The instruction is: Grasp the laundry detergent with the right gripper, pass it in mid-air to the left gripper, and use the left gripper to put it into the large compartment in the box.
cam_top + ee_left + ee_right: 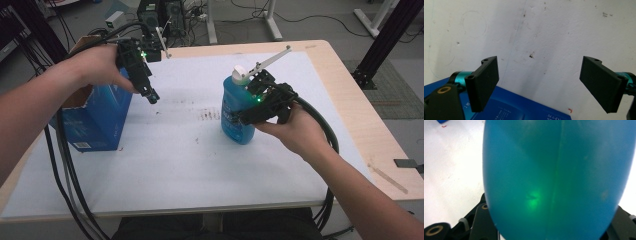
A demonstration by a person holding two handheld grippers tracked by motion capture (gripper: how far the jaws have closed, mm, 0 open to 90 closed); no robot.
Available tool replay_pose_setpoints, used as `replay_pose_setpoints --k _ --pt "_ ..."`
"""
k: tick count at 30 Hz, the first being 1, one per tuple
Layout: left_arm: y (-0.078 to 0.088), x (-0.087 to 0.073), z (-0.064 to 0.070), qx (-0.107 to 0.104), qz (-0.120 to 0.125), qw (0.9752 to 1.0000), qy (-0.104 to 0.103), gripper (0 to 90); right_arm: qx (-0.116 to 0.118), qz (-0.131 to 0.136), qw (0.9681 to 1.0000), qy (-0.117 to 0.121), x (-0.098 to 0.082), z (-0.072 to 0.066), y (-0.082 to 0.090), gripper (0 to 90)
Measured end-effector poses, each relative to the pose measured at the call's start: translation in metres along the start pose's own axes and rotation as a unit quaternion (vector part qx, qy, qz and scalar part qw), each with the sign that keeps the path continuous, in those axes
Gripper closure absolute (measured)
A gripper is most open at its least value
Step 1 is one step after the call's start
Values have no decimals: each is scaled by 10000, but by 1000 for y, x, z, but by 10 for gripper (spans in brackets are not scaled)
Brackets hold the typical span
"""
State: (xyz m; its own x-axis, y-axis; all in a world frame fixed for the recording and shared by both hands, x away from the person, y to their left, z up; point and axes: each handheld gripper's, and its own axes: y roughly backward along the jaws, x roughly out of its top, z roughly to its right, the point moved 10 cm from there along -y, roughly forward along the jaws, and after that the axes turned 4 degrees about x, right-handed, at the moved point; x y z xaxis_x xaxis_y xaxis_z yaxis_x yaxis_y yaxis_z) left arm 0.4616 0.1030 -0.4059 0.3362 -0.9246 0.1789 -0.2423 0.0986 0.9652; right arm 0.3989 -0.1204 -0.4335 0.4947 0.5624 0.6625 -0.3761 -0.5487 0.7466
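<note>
Surface: white mat (175, 165) on my table.
Right gripper (248, 102): clamped on upright blue bottle (234, 117) (right of centre).
Left gripper (539, 85): jaws wide, empty, beside blue box (100, 120).

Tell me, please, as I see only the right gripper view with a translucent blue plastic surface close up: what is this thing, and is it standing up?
Observer: It is a blue plastic bottle with a white cap, standing upright on the white table cover. The right gripper is closed on its body.
Operator: Thank you. Where is the other gripper?
Observer: The left gripper is held above the cover on the far left side, pointing down, jaws wide apart with nothing between them.
Operator: Is anything near it?
Observer: A blue cardboard box with an open top stands at the left edge of the table, right beside and below that gripper.
</note>
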Motion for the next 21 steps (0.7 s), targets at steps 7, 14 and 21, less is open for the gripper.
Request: replay_pose_setpoints --k 7,14,21 --pt "5 3 3 -21 114 9999 -25 158 114 25 9995 300 1 0 1 462" --pt "21 10 9 -95 274 9993 -219 158 544 56 9972 518 11 3 13 462" --pt "62 29 17 -120 619 9967 -506 158 1057 54 9900 936 34 1 31 461"
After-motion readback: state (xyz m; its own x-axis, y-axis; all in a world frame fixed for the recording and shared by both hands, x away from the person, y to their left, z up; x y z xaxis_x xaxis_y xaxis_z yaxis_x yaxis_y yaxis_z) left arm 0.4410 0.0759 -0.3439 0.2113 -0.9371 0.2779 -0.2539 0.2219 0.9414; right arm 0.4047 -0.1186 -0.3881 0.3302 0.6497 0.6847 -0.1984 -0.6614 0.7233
